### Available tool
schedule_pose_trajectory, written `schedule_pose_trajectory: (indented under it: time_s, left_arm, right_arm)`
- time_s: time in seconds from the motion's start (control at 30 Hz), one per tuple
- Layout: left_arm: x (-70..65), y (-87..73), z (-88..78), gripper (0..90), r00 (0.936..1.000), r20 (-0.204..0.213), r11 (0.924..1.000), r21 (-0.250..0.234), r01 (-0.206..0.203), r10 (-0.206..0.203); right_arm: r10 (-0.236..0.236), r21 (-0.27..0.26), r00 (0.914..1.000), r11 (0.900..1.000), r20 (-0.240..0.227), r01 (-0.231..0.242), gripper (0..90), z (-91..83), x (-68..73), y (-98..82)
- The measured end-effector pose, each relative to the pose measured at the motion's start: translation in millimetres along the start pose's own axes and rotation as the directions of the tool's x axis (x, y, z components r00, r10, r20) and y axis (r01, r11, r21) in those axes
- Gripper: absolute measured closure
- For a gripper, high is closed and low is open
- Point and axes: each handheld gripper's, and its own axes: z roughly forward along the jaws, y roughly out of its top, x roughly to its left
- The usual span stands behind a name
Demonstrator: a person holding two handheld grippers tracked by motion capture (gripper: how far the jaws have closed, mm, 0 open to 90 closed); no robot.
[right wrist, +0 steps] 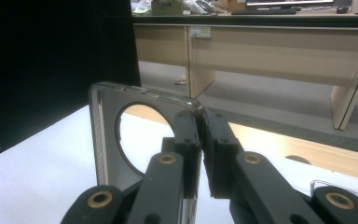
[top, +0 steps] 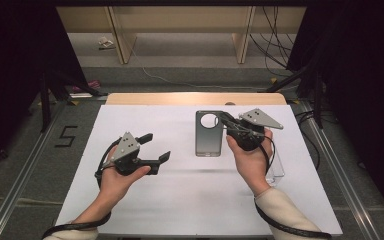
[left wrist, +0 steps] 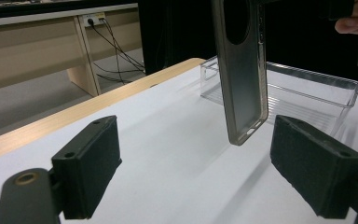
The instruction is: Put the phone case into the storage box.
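White table (top: pixel 180 200) w/ clear plastic tray (left wrist: pixel 307 88) on it

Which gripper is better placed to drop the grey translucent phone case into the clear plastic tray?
Right. The right gripper is clamped on the phone case, with the tray beside it; the left gripper is open.

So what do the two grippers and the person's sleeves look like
Both the left gripper and the right gripper are black, each topped by a grey three-cornered plate with small dots. Their jaws end in blocky black pads on linkages with brass-coloured pivot rings. A black cable trails from each. The sleeves are cream.
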Motion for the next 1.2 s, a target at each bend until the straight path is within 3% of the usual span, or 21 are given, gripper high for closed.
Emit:
schedule_pose_trajectory:
  time_s: [1.2]
  left_arm:
    - [8.1,-12.1,-17.6,15.6,0.9997,-0.023,1.0000,0.002,-0.002,0.002]
  right_arm:
    - [0.040,-0.040,0.9982,0.998,0.046,-0.038,85.3,-11.7,-25.8,12.1]
